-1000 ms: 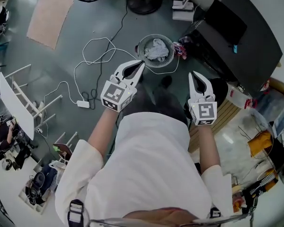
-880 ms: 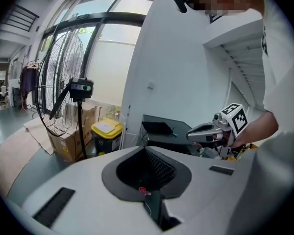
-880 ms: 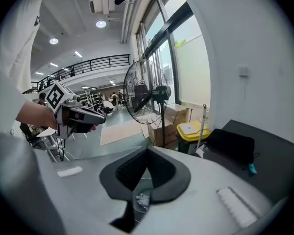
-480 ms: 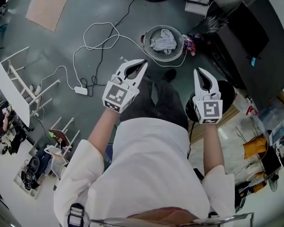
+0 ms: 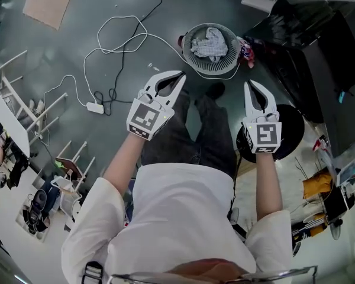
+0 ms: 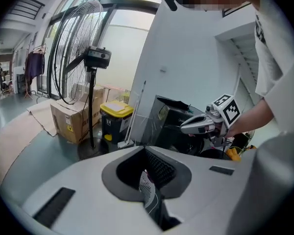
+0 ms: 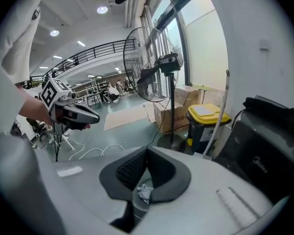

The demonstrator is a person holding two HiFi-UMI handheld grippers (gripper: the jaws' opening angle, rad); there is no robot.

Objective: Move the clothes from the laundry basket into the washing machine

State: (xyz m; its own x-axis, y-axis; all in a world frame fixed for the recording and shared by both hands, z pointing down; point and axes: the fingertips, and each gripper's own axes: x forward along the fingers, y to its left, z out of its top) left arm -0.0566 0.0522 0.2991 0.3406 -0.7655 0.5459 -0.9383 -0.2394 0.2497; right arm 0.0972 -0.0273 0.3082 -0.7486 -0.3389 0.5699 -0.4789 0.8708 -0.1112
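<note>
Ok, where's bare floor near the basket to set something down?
Bare floor lies between the beige mat and the white cable loops. It is crowded right around the laundry basket: cable on its left, the black appliance on its right.

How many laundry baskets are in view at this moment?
1. The laundry basket stands on the grey floor near the top of the head view, with pale clothes inside. Others may lie outside the frame.
</note>
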